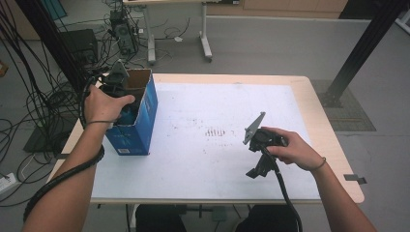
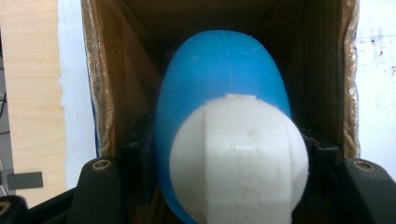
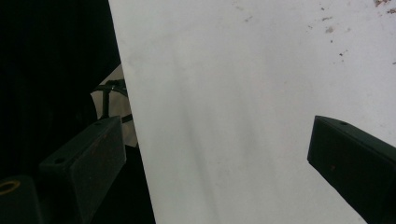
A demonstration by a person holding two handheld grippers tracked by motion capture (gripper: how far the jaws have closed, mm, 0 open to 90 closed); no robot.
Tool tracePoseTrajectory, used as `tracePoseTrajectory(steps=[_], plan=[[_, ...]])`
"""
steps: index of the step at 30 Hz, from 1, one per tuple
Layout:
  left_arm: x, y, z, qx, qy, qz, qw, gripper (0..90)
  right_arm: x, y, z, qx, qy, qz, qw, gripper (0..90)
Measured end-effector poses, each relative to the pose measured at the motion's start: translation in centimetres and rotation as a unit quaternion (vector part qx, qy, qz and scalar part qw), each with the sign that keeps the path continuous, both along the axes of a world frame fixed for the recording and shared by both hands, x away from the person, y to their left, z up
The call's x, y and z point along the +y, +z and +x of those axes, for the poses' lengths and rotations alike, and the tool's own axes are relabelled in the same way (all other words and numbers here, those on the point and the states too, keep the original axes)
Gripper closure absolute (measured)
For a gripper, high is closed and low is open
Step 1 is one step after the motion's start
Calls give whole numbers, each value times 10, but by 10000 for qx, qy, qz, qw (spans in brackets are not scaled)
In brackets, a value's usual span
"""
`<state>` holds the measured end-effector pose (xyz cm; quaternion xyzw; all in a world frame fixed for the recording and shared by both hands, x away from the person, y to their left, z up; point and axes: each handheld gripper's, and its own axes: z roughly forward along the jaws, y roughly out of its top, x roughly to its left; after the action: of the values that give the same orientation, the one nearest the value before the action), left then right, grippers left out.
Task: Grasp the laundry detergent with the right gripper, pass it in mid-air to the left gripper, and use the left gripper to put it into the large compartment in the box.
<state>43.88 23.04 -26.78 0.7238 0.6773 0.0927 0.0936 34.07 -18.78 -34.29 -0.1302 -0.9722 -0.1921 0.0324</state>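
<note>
A blue cardboard box [image 1: 140, 126] stands open-topped at the table's left edge. My left gripper [image 1: 121, 92] reaches down into it, with a hand around its body. In the left gripper view the left gripper [image 2: 229, 156] is shut on a rounded blue object [image 2: 219, 79] with a white cap [image 2: 238, 158], between the box's brown inner walls [image 2: 100, 93]. My right gripper [image 1: 256, 170] rests in a hand near the table's front right. Its black jaws stand wide apart over the white table top [image 3: 243, 93], and nothing lies between them; the right gripper [image 3: 215, 158] is open.
The white mat [image 1: 217, 111] covers a wooden table [image 1: 319, 116] whose front edge [image 3: 133, 140] runs close to the right gripper. Cables [image 1: 43, 101] hang off the left side. A black frame post [image 1: 362, 48] stands at the back right, and another table's legs [image 1: 205, 43] behind.
</note>
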Motion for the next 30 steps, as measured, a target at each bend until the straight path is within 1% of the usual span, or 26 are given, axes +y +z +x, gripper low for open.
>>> tracePoseTrajectory(steps=[30], plan=[[-1, 0, 1, 19, 35, -9, 10000, 375, 1, -1, 2, 8, 27, 5, 10000, 43]])
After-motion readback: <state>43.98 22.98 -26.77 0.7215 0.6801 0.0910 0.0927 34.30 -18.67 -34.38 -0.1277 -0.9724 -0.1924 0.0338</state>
